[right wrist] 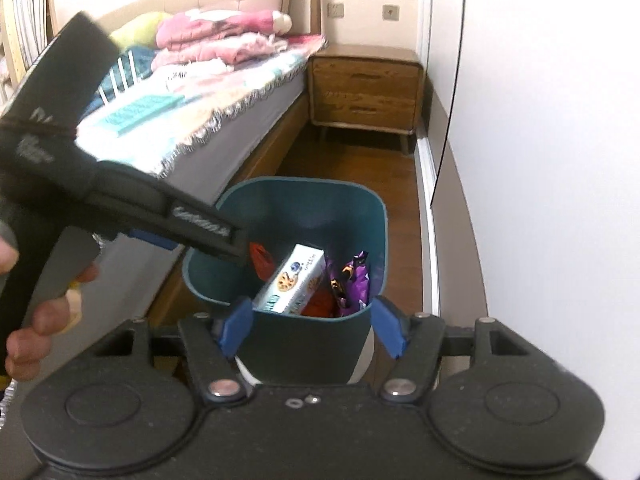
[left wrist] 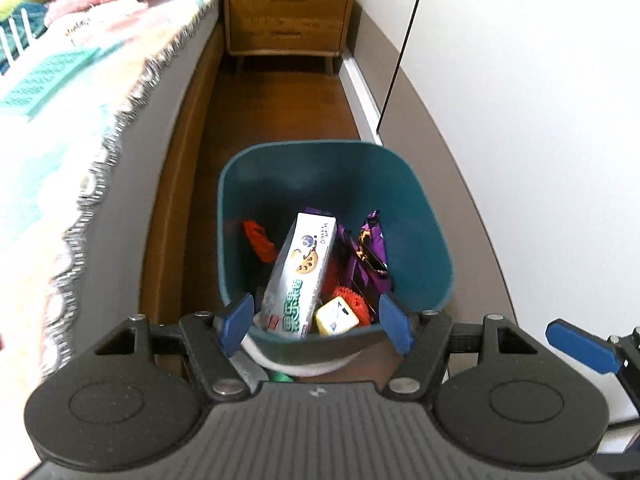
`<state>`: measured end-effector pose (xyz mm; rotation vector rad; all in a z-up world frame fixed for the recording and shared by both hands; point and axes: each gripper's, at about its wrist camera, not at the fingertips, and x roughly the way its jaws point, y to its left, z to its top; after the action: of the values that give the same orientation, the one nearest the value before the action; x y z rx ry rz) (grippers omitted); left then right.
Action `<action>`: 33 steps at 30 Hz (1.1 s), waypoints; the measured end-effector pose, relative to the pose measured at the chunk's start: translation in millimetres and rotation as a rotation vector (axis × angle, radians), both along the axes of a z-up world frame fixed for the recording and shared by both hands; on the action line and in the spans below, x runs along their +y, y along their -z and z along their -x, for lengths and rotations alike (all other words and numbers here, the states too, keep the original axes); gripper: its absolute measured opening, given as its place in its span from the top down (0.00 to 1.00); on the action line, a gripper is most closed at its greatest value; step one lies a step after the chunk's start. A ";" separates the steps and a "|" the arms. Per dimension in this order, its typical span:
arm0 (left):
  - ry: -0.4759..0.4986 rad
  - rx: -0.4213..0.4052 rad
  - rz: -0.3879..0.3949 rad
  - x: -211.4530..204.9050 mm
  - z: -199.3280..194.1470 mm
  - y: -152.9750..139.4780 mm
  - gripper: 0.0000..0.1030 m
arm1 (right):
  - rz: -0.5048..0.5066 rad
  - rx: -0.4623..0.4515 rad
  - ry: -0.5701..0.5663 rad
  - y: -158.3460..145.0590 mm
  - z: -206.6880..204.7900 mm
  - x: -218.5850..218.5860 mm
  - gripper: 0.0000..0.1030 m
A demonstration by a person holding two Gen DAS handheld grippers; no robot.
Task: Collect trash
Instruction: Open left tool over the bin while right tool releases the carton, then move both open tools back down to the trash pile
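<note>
A teal trash bin (left wrist: 416, 216) stands on the wood floor between bed and wall; it also shows in the right wrist view (right wrist: 304, 204). Inside lie a white cookie box (left wrist: 300, 276), a purple wrapper (left wrist: 372, 248), a red wrapper (left wrist: 258, 238), an orange round piece (left wrist: 352, 300) and a yellow cube (left wrist: 336, 316). My left gripper (left wrist: 316, 324) is open and empty, above the bin's near rim. My right gripper (right wrist: 312, 330) is open and empty, just before the bin's near wall. The left gripper's body (right wrist: 120, 196) reaches over the bin's left side in the right wrist view.
A bed with a fringed blanket (left wrist: 80, 128) runs along the left, with a teal booklet (right wrist: 136, 114) and pink bedding (right wrist: 224, 32) on it. A wooden nightstand (left wrist: 286, 16) stands at the far end. A white wall (left wrist: 540, 120) closes the right.
</note>
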<state>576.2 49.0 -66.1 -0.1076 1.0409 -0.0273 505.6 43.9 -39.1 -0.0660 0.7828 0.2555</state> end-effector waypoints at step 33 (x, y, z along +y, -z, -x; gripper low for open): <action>0.132 -0.037 -0.084 -16.4 181.6 23.6 0.22 | -0.082 0.115 -0.022 53.2 124.2 9.9 0.00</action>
<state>394.5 32.6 -89.7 0.0374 1.0096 -0.1051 381.4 53.8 -92.3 0.0178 0.8856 0.3138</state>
